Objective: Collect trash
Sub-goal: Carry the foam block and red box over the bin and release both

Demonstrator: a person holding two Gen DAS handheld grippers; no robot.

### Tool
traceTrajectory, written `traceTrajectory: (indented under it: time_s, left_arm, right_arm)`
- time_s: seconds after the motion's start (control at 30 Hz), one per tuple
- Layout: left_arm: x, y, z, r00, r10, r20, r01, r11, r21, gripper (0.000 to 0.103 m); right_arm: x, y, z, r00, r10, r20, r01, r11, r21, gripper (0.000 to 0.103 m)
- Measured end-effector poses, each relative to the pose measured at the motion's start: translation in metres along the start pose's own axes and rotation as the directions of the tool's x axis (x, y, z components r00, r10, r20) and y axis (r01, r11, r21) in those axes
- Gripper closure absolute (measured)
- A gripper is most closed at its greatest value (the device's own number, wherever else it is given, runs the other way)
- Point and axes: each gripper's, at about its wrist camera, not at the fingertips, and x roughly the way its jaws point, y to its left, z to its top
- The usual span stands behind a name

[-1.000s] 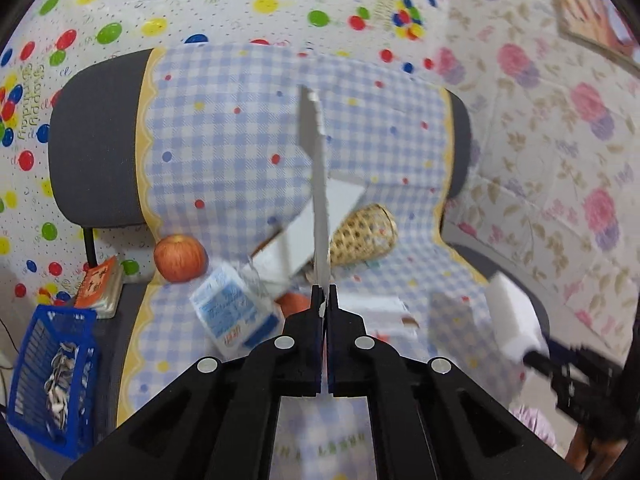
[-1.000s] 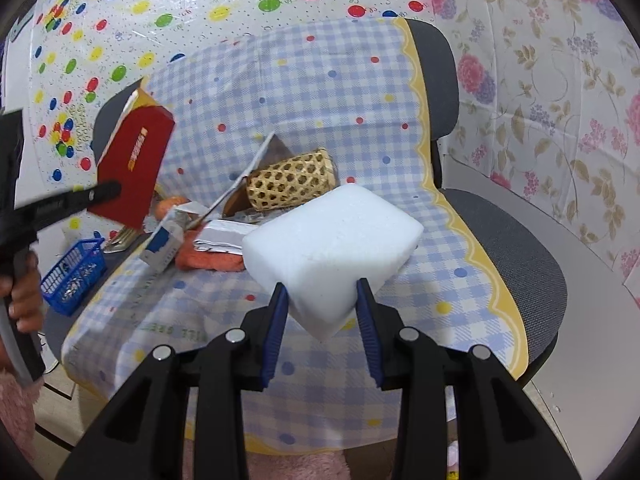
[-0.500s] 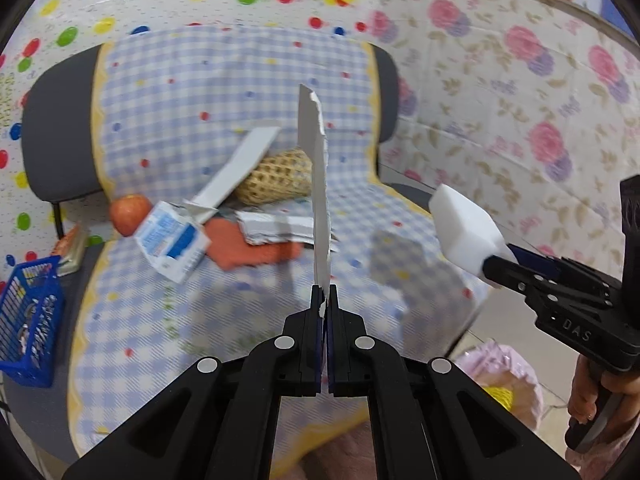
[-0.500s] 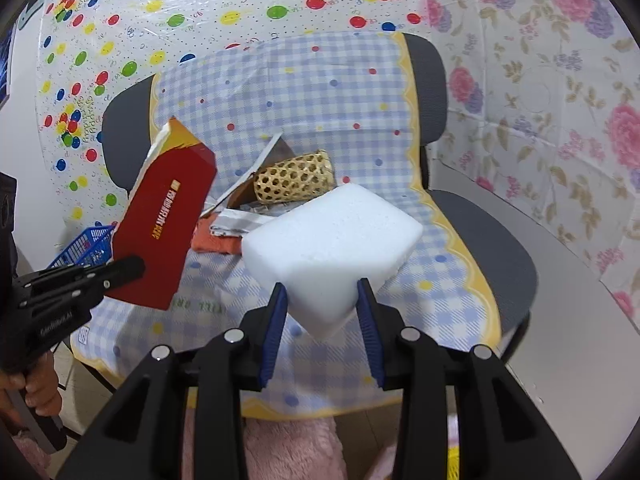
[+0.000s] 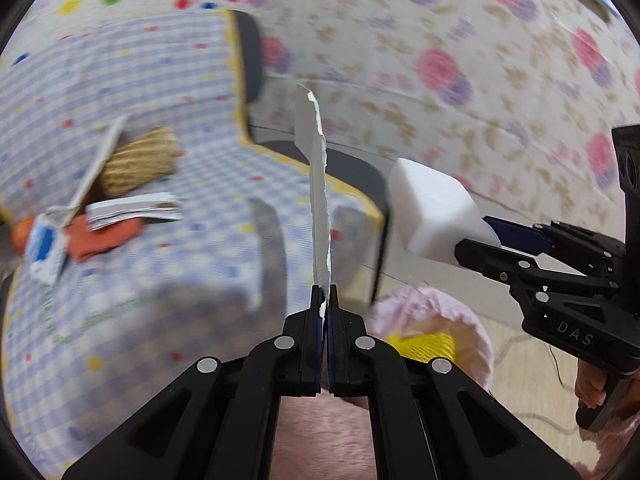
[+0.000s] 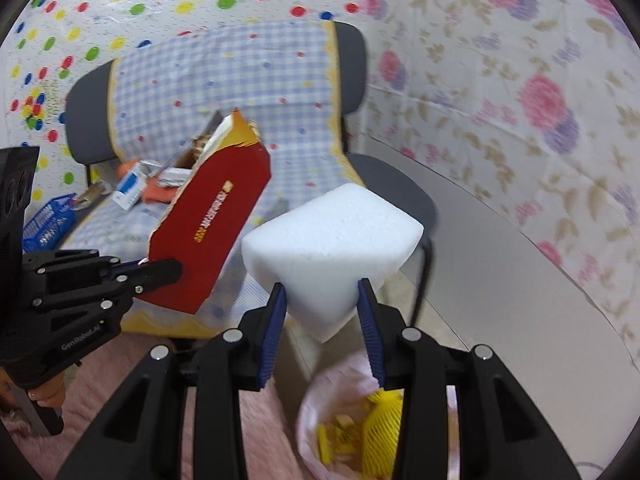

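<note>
Floral and polka-dot sheeting backs a chair [image 6: 352, 68] draped in blue checked cloth [image 5: 120, 92]. Right gripper [image 6: 324, 320] pinches a white foam block [image 6: 332, 248] by one corner, above a pink-lined bin [image 6: 316, 408] holding yellow netting. Left gripper [image 5: 325, 300] is clamped tight on a torn red carton [image 6: 212, 224] — edge-on in its own view. Behind, on the cloth: a wicker tube [image 5: 136, 160], blue-white packet [image 5: 46, 248], orange scrap.

foam block [image 6: 332, 240] white | carton [image 6: 212, 216] red | chair cover [image 6: 224, 68] blue-checked
</note>
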Motion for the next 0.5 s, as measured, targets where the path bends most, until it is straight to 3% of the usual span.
traceTrajectory:
  time_s: [0.23, 0.5]
  left_arm:
    - [0.030, -0.044, 0.001, 0.990, -0.105, -0.094, 0.114, 0.989, 0.093, 0.101]
    - [0.066, -0.079, 0.001, 0.963, -0.183, -0.196, 0.208, 0.971, 0.116, 0.101]
  right_arm:
    - [-0.011, -0.038, -0.035, 0.994, -0.085, -0.074, 0.091, 0.993, 0.069, 0.066]
    - [0.000, -0.066, -0.068, 0.981, -0.102, -0.164, 0.124, 0.984, 0.128, 0.066]
